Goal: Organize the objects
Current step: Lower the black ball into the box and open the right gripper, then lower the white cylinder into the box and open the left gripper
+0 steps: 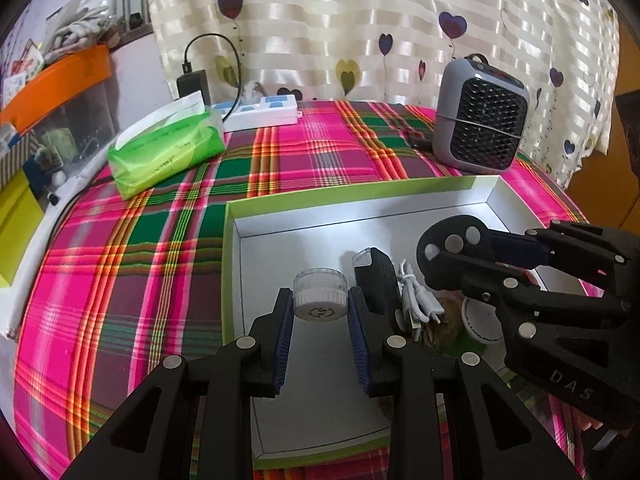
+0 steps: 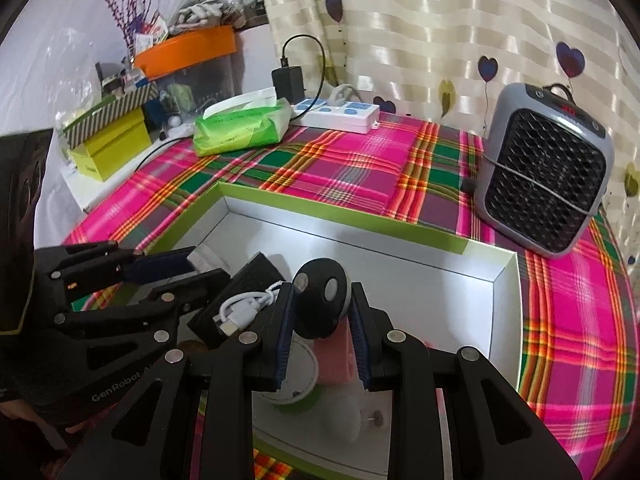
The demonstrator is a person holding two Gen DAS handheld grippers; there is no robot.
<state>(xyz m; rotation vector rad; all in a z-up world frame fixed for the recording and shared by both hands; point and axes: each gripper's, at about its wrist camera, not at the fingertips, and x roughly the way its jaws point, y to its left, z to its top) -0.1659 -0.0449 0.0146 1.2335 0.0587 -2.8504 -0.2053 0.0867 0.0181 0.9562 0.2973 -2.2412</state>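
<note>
A shallow green-rimmed white box [image 1: 236,216] lies on the plaid cloth; it also shows in the right wrist view [image 2: 360,216]. My left gripper [image 1: 320,304] is shut on a small clear-topped white jar [image 1: 320,294], held over the box's left half. My right gripper [image 2: 322,312] is shut on a black round disc with metal studs [image 2: 320,304]; the disc also shows in the left wrist view [image 1: 448,248]. In the box lie a black case [image 1: 378,276], a coiled white cable [image 1: 416,300], a white cup [image 2: 296,376] and a pink block [image 2: 334,356].
A grey fan heater [image 1: 480,120] stands behind the box on the right. A green tissue pack [image 1: 168,148] and a white power strip [image 1: 264,114] lie at the back left. Boxes and an orange-lidded bin [image 1: 56,80] crowd the left edge. A curtain hangs behind.
</note>
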